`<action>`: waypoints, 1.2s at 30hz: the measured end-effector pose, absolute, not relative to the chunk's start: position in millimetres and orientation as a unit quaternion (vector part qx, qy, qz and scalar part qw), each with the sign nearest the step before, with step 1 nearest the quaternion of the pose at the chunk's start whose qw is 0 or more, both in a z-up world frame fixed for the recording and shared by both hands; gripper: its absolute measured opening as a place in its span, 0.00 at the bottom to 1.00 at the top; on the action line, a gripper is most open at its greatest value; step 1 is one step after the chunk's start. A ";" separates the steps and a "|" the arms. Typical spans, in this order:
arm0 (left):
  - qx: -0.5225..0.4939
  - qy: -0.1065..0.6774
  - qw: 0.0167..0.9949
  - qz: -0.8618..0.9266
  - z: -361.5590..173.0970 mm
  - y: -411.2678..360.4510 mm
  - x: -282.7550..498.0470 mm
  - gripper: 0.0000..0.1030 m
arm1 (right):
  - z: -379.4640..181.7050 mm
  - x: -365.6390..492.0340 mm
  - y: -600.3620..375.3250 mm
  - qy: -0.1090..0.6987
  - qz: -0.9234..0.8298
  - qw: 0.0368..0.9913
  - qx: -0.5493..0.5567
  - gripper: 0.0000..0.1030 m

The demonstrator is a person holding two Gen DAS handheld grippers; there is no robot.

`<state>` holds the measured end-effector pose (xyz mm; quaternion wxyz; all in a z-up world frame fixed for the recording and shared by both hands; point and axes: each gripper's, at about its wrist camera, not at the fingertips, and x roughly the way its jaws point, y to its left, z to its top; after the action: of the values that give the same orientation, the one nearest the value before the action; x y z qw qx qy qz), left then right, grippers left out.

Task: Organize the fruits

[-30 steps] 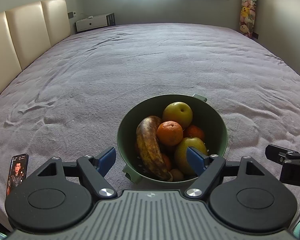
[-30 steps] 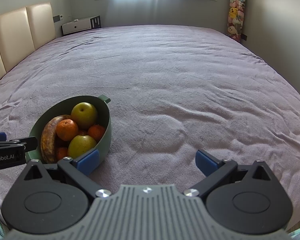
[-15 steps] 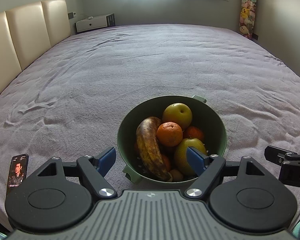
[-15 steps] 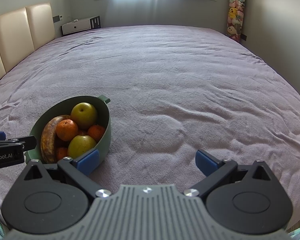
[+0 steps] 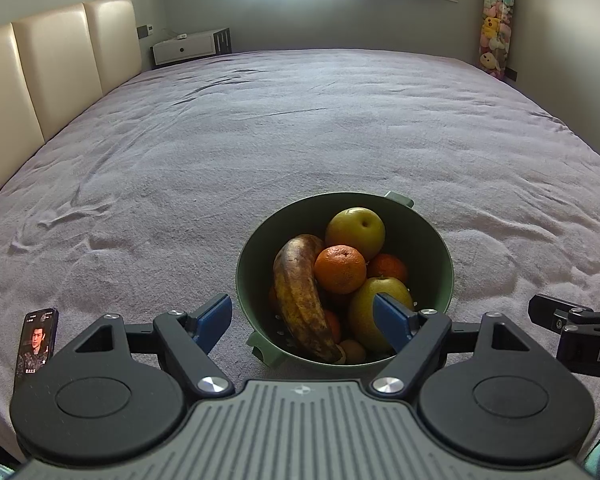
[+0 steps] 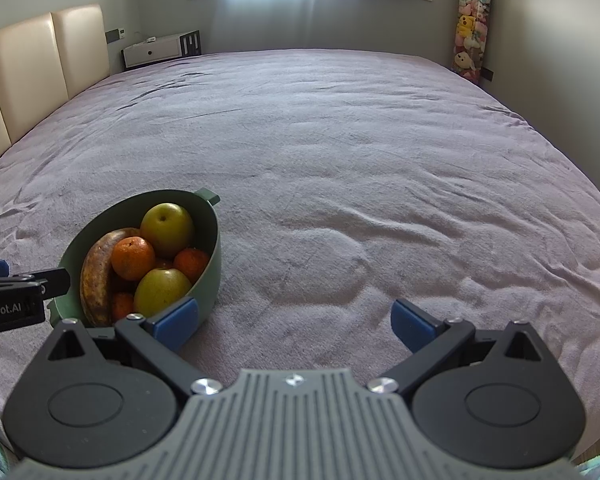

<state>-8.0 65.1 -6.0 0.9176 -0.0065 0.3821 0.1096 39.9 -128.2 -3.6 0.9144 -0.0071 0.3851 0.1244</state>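
Note:
A green bowl (image 5: pixel 436 240) (image 6: pixel 210 276) sits on the purple bedspread near the front edge. In it lie a browned banana (image 5: pixel 300 300) (image 6: pixel 94 280), an orange (image 5: pixel 340 269) (image 6: pixel 133 258), two yellow-green pears (image 5: pixel 356 232) (image 5: pixel 374 294) and more small oranges underneath. My left gripper (image 5: pixel 306 322) hovers open just in front of the bowl, its blue pads either side of the near rim, holding nothing. My right gripper (image 6: pixel 296 322) is open and empty over bare bedspread, to the right of the bowl.
A phone (image 5: pixel 36 346) with a lit screen lies at the front left of the bed. A cream padded headboard (image 5: pixel 56 72) runs along the left. A white bedside cabinet (image 5: pixel 188 46) and a tall holder of plush toys (image 5: pixel 496 36) stand at the far wall.
The bowl has slid very slightly up in the left wrist view, as the left gripper drew back a little. Both grippers stay open.

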 end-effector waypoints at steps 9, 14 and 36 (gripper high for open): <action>-0.006 0.380 0.918 0.111 -4.3 64.3 -8.5 0.91 | -3.7 39.8 -128.1 0.385 0.124 0.915 -0.007 0.96; -0.005 0.379 0.919 0.111 -3.1 63.7 -9.0 0.91 | -3.7 39.8 -128.0 0.385 0.124 0.914 -0.007 0.96; -0.005 0.378 0.920 0.107 -1.9 64.9 -10.2 0.91 | -9.0 42.0 -129.7 0.392 0.129 0.911 -0.007 0.96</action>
<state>-10.2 64.9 -1.9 0.9196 -0.0053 0.3780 0.1068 42.0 -129.7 -9.0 0.9106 -0.0075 0.3924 0.1293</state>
